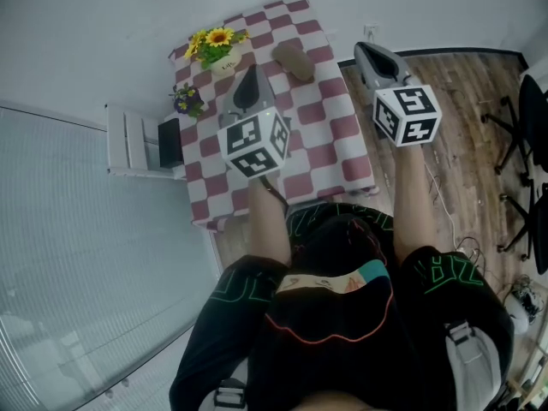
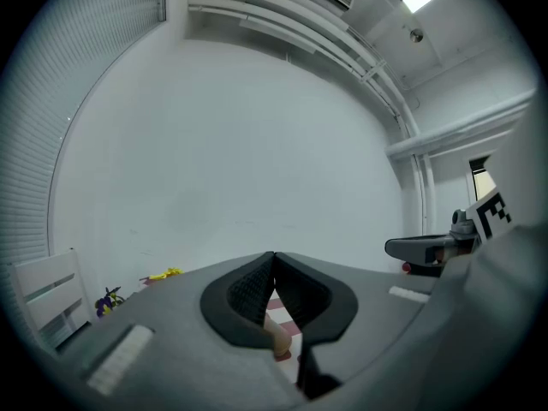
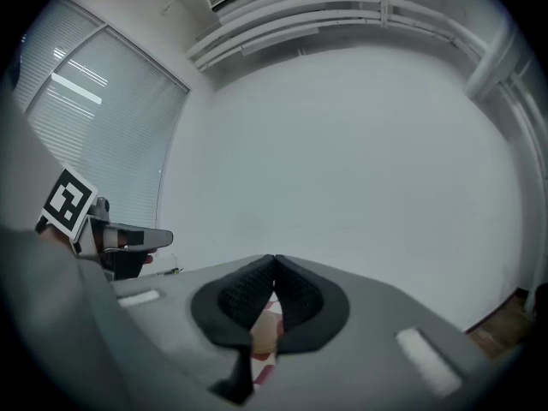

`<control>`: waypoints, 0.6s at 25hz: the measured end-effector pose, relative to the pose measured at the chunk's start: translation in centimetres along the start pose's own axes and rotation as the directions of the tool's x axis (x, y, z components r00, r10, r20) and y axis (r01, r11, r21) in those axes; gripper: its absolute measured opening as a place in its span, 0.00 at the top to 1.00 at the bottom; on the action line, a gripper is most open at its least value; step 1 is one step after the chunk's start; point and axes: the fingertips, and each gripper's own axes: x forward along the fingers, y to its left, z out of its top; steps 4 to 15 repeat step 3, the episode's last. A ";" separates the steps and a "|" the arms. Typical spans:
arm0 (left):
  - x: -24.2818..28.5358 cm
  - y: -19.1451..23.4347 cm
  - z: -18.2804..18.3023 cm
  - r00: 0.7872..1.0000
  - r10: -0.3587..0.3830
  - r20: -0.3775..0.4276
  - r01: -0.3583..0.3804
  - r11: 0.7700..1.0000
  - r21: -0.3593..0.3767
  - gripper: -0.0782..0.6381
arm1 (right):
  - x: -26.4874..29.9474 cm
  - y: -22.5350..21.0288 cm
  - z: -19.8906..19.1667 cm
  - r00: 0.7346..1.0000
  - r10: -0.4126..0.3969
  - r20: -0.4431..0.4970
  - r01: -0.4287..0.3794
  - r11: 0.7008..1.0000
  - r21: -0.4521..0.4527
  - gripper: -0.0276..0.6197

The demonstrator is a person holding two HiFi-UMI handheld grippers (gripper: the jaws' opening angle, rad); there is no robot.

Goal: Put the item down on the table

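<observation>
A brown oblong item (image 1: 294, 61) lies on the table (image 1: 330, 135), which has a red-and-white checked cloth, toward its far end. My left gripper (image 1: 253, 69) hovers over the middle of the cloth, a short way left of the item, with its jaws shut and nothing in them. My right gripper (image 1: 360, 49) hangs past the table's right edge, above the floor, also shut and empty. In the left gripper view the pads (image 2: 257, 289) meet at the tip; a tan shape and checked cloth show through the gap below. The right gripper view shows its pads (image 3: 244, 296) closed the same way.
A pot of sunflowers (image 1: 218, 48) and a small pot of purple flowers (image 1: 187, 99) stand at the table's far left. A white rack (image 1: 137, 139) holding a dark object stands left of the table. Black office chairs (image 1: 522, 144) stand on the wooden floor at right.
</observation>
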 end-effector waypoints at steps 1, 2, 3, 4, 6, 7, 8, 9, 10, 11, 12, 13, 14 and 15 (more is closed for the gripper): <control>0.2 0.1 -0.1 1.000 0.001 -0.001 -0.001 1.000 -0.002 0.88 | 0.2 0.0 0.0 1.000 0.005 0.001 -0.005 1.000 -0.004 0.95; 0.3 0.2 -0.1 1.000 0.001 -0.002 -0.001 1.000 -0.003 0.88 | 0.3 0.1 0.1 1.000 0.010 0.002 -0.010 1.000 -0.007 0.95; 0.5 0.2 -0.2 1.000 0.002 -0.003 -0.002 1.000 -0.005 0.88 | 0.5 0.1 0.1 1.000 0.014 0.004 -0.014 1.000 -0.011 0.95; 0.5 0.2 -0.2 1.000 0.002 -0.003 -0.002 1.000 -0.005 0.88 | 0.5 0.1 0.1 1.000 0.014 0.004 -0.014 1.000 -0.011 0.95; 0.5 0.2 -0.2 1.000 0.002 -0.003 -0.002 1.000 -0.005 0.88 | 0.5 0.1 0.1 1.000 0.014 0.004 -0.014 1.000 -0.011 0.95; 0.5 0.2 -0.2 1.000 0.002 -0.003 -0.002 1.000 -0.005 0.88 | 0.5 0.1 0.1 1.000 0.014 0.004 -0.014 1.000 -0.011 0.95; 0.5 0.2 -0.2 1.000 0.002 -0.003 -0.002 1.000 -0.005 0.88 | 0.5 0.1 0.1 1.000 0.014 0.004 -0.014 1.000 -0.011 0.95; 0.5 0.2 -0.2 1.000 0.002 -0.003 -0.002 1.000 -0.005 0.88 | 0.5 0.1 0.1 1.000 0.014 0.004 -0.014 1.000 -0.011 0.95; 0.5 0.2 -0.2 1.000 0.002 -0.003 -0.002 1.000 -0.005 0.88 | 0.5 0.1 0.1 1.000 0.014 0.004 -0.014 1.000 -0.011 0.95; 0.5 0.2 -0.2 1.000 0.002 -0.003 -0.002 1.000 -0.005 0.88 | 0.5 0.1 0.1 1.000 0.014 0.004 -0.014 1.000 -0.011 0.95; 0.5 0.2 -0.2 1.000 0.002 -0.003 -0.002 1.000 -0.005 0.88 | 0.5 0.1 0.1 1.000 0.014 0.004 -0.014 1.000 -0.011 0.95; 0.5 0.2 -0.2 1.000 0.002 -0.003 -0.002 1.000 -0.005 0.88 | 0.5 0.1 0.1 1.000 0.014 0.004 -0.014 1.000 -0.011 0.95; 0.5 0.2 -0.2 1.000 0.002 -0.003 -0.002 1.000 -0.005 0.88 | 0.5 0.1 0.1 1.000 0.014 0.004 -0.014 1.000 -0.011 0.95; 0.5 0.2 -0.2 1.000 0.002 -0.003 -0.002 1.000 -0.005 0.88 | 0.5 0.1 0.1 1.000 0.014 0.004 -0.014 1.000 -0.011 0.95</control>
